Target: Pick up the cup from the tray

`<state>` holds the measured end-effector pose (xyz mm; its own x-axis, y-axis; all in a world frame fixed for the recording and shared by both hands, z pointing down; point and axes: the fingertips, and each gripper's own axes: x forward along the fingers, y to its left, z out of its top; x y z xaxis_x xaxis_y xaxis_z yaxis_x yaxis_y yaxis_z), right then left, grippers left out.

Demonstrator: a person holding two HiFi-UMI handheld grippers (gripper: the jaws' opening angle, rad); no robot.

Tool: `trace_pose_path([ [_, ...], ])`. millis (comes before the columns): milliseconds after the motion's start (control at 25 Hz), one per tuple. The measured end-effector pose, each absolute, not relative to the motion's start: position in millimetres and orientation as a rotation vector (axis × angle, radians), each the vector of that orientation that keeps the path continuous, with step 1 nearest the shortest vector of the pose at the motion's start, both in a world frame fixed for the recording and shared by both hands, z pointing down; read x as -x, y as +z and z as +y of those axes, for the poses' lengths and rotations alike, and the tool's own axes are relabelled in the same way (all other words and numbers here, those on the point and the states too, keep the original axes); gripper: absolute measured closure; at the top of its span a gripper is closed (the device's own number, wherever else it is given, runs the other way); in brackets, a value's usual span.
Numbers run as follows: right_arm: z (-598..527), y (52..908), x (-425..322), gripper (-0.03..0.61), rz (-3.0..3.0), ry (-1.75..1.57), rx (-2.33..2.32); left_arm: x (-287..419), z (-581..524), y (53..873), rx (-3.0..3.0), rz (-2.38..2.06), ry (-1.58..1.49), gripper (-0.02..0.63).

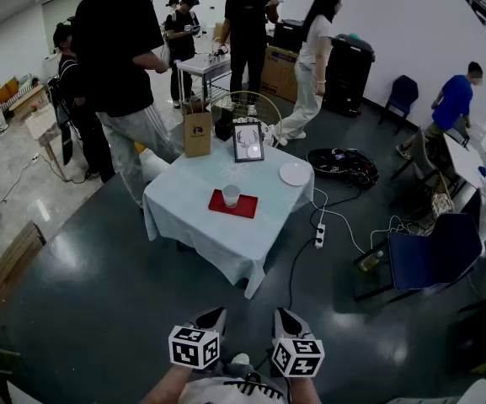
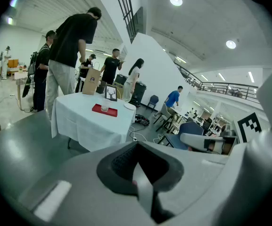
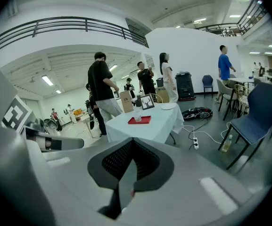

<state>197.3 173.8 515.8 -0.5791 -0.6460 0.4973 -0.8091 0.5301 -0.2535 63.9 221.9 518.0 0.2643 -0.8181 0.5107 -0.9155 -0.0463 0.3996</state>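
Left gripper [image 1: 212, 315] and right gripper [image 1: 287, 316]: jaws pressed together, empty, well apart from small pale cup [image 1: 231, 195] standing on flat red tray [image 1: 246, 208], white-clothed tabletop [image 1: 199, 190].

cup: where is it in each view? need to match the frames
Head view: cup just above centre, standing on the red tray.
Left gripper view: cup left of centre, far off, on the tray.
Right gripper view: cup at centre, above the jaws, on the tray.
Shared landmark: the framed picture beyond the tray.
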Motion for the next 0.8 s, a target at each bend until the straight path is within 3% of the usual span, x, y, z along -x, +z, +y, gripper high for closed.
trace_pose_path([
  [520, 170.3, 512.1, -198.3, 0.554, -2.443, 0.634, -1.201, -67.6, 222.4, 519.8, -1.865, -1.573, 0.189, 0.614],
  [800, 168.0, 520.4, -211.7, 0.552, -2.442, 0.780, -1.230, -74.2, 219.1, 519.1, -1.871, -1.574, 0.188, 0.614],
])
